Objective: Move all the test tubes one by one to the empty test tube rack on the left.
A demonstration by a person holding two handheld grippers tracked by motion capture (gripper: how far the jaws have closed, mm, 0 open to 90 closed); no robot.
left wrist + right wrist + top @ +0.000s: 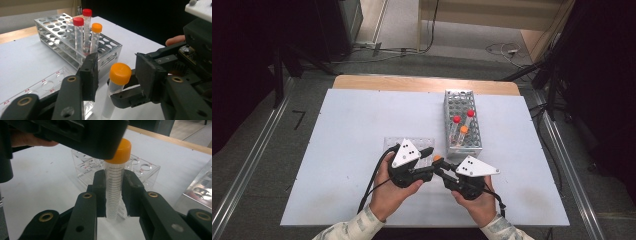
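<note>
An orange-capped centrifuge tube (pixel 115 182) is being held upright by the right gripper (pixel 114 195), whose two jaws are being pressed against the graduated body well below the cap, so the long axis of the tube is being kept near vertical. The tube is being carried just in front of the clear acrylic rack (pixel 140 170), on the near side of it, and near the front end of the metal tube rack (pixel 75 42), in which two red-capped tubes (pixel 78 32) and one orange-capped tube (pixel 95 37) are standing. The left gripper (pixel 116 75) is being brought in around the orange cap (pixel 120 73): its jaws are standing apart with the cap between them, and neither pad is yet being seen to press on it. The coming move is judged to turn on that relation, since the cap is lying directly between the left fingers (pixel 91 72) while the body below is being clamped by the other tool. A closing of the left jaws on the cap is judged to be the likely next step, perhaps for unscrewing. In the high view both tools are being seen meeting at the orange cap (pixel 437 158), just beside the clear rack.
</note>
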